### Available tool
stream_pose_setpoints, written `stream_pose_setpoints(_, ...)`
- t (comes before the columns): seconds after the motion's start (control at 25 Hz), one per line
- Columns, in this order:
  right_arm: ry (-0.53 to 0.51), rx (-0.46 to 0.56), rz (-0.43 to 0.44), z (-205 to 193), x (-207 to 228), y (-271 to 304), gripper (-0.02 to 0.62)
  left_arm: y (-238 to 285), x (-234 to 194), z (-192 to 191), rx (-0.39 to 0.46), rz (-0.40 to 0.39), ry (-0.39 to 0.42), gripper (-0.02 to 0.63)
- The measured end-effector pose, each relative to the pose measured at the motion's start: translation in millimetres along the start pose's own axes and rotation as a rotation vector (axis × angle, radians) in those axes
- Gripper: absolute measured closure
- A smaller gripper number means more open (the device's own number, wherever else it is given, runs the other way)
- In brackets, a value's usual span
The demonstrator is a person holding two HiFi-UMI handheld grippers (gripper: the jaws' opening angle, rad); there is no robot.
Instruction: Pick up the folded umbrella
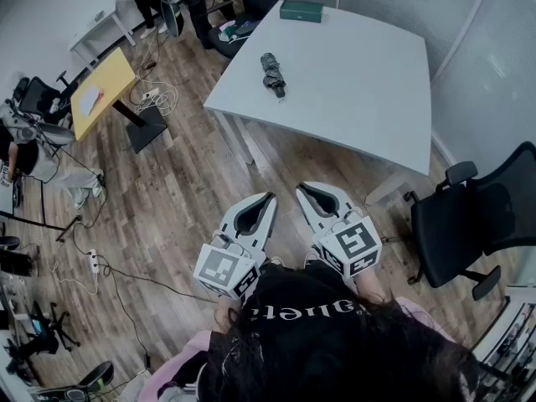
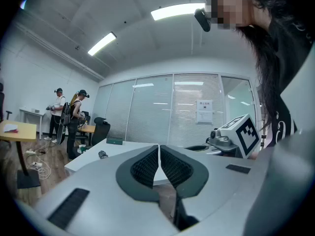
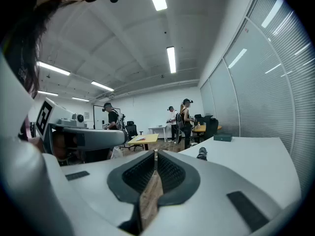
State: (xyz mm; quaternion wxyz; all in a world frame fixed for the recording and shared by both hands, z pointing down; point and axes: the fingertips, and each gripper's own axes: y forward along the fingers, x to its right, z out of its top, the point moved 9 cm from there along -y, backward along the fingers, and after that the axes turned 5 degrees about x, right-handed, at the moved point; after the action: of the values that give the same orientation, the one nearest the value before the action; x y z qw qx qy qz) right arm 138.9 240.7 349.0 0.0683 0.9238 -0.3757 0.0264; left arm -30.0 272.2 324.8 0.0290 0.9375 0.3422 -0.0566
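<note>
Umbrella (image 1: 273, 74): black, folded down to a short, thick bundle. The fabric is gathered in loose creases round the shaft. It lies flat on the white table (image 1: 360, 82), toward the edge that shows at the left of the head view, with one end pointing at that edge. Nothing touches it. A green box (image 1: 301, 11) sits near the table's far edge, well apart from the umbrella.

Left gripper (image 1: 270, 197): jaws closed, ribbed pads meeting at the tips, nothing between them. It is held over the wood floor (image 1: 184, 191), short of the table and well apart from the umbrella. In the left gripper view the umbrella (image 2: 102, 154) shows as a small dark lump on the tabletop, left of the jaws.

Right gripper (image 1: 303, 188): jaws fully closed, pads together, empty. It is held just beside the left gripper, also short of the table. In the right gripper view the umbrella (image 3: 202, 153) lies right of the jaws, on the tabletop.
</note>
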Motion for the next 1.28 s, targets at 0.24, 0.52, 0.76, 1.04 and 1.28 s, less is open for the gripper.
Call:
stream_pose_setpoints(0.24,0.002,-0.007,0.018,-4.2,0.3,-8.7,0.563,2.2,4.4,-7.4,0.000,0.017,-0.018,0.578)
stream_pose_setpoints(0.52,-0.006,-0.010,0.074,-10.8,12.4,-24.1,0.563,17.0,20.4,-15.1,-0.002,0.041,-0.016,0.578)
stream_pose_setpoints(0.76,0.003,-0.034,0.094,-22.8,22.9,-30.6,0.563,21.2,35.9,-26.6,-0.029,0.065,-0.020,0.578)
stream_pose_setpoints(1.04,0.037,-0.037,0.112,-25.4,39.7,-27.3,0.563,32.8,38.9,-27.8,-0.053,0.087,-0.012,0.578)
stream_pose_setpoints(1.28,0.050,-0.031,0.128,-24.3,47.6,-12.1,0.563,41.0,28.8,-27.3,-0.073,0.089,-0.009,0.578)
